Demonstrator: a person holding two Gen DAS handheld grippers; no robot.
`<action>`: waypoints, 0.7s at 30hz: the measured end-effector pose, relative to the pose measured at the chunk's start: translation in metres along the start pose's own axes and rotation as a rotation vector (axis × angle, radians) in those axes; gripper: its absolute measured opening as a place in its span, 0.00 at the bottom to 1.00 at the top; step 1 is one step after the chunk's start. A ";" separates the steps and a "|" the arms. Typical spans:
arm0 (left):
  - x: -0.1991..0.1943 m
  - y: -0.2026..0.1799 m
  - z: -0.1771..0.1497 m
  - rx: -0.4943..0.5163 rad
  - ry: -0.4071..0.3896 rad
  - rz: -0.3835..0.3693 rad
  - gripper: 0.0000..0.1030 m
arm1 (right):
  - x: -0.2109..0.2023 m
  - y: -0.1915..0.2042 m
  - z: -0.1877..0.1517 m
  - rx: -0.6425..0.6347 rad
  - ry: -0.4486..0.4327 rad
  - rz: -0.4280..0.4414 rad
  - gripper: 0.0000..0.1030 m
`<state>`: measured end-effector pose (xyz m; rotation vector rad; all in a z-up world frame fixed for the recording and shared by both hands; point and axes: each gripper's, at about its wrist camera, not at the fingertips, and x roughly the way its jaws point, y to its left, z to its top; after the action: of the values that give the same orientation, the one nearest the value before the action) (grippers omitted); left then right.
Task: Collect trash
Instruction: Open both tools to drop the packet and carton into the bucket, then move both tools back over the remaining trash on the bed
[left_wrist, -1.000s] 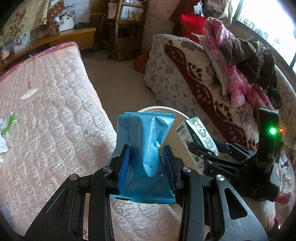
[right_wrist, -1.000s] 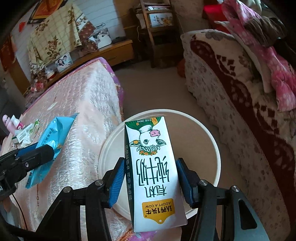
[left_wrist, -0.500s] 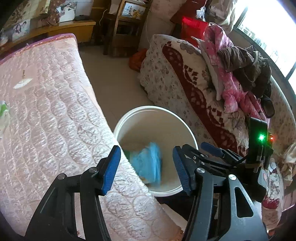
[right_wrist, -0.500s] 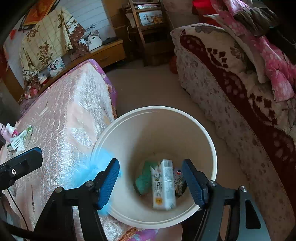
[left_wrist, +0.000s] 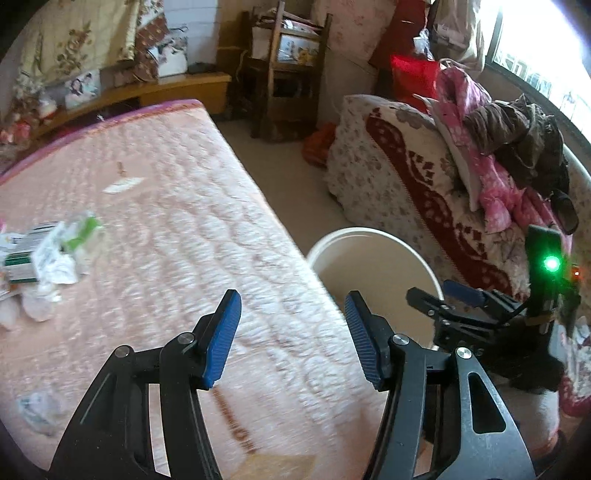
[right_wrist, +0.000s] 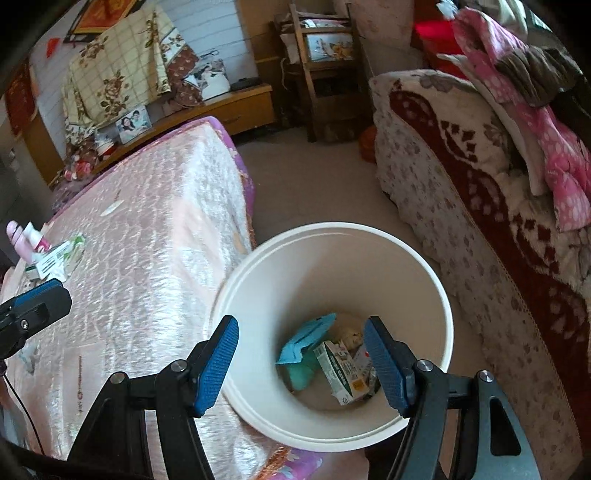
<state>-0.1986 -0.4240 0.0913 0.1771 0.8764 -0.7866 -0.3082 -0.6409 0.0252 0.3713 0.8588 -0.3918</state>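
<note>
Left hand-held gripper (left_wrist: 291, 336) spread, empty, over the bed (left_wrist: 177, 229). Right hand-held gripper (right_wrist: 301, 360) spread, empty, above the white bin (right_wrist: 436, 291), where the blue wrapper (right_wrist: 306, 338) and milk carton (right_wrist: 341, 373) lie. Remaining trash: crumpled packaging pile (left_wrist: 55, 251) near the bed's left edge. It looks light, soft and crushable; pinch a raised fold. The green-white wrapper's long axis runs roughly left-right, slightly tilted.

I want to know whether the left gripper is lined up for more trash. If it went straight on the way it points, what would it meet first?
Probably the bare pink mattress. The left gripper, open and empty, aims at quilted fabric; the wrappers lie off to the left.
</note>
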 end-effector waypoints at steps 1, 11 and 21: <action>-0.003 0.004 -0.002 0.000 -0.003 0.010 0.55 | -0.002 0.006 0.000 -0.010 -0.005 0.006 0.66; -0.038 0.048 -0.017 -0.035 -0.047 0.100 0.55 | -0.008 0.072 -0.004 -0.103 -0.013 0.074 0.66; -0.065 0.092 -0.030 -0.086 -0.083 0.172 0.55 | -0.012 0.128 -0.006 -0.171 -0.021 0.125 0.66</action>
<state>-0.1794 -0.3096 0.1052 0.1407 0.8036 -0.5913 -0.2579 -0.5251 0.0509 0.2604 0.8377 -0.2047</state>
